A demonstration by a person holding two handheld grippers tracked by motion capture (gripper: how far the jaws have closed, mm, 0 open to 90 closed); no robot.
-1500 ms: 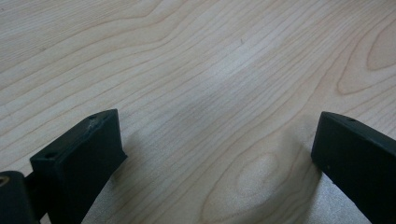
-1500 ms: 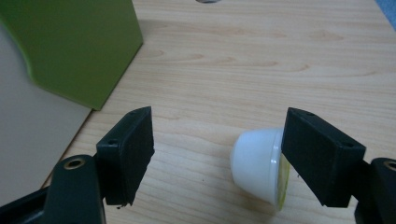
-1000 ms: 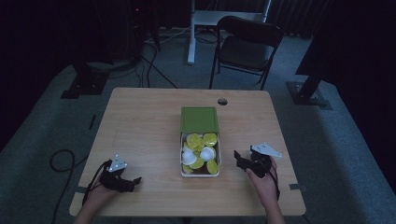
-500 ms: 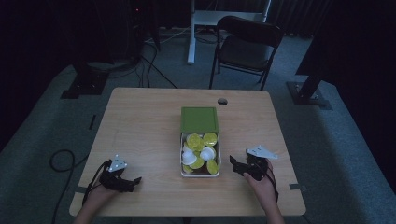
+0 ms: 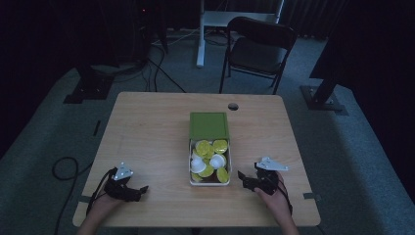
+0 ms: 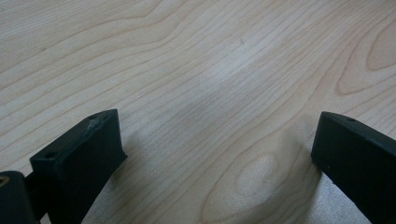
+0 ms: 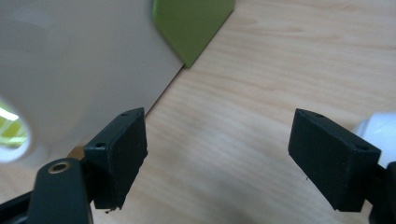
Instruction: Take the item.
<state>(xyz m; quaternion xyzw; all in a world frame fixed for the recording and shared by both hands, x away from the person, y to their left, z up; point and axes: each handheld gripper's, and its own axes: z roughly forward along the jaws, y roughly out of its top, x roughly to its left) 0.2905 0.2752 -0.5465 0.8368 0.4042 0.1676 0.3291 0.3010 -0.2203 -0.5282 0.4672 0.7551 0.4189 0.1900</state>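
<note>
Since the earlier high view, the right gripper [image 5: 246,180] has shifted slightly toward the box's right wall, and its jaws have just been opening with nothing between them. The left gripper [image 5: 138,190] rests unchanged near the table's front left edge.

Current state: the right gripper's jaws stand wide apart and empty over bare wood, just beside the white tray [image 7: 84,70] of the open box [image 5: 209,164]. The left gripper [image 6: 215,154] also has its jaws spread wide, holding nothing, over bare table [image 6: 196,70].

Location of work items: yellow and white capsules [image 5: 209,157] fill the tray at table centre; the green lid [image 5: 209,126] lies at its far end.

Step in hand, judged: approach for picking a capsule from the tray. The next move calls for lifting the right gripper over the tray wall, then descending onto one capsule.

Clearances: the tray wall stands close to the right gripper's left jaw; approach from above. Open table lies right of the tray and across the whole left half. The front table edge is near both hands.
</note>
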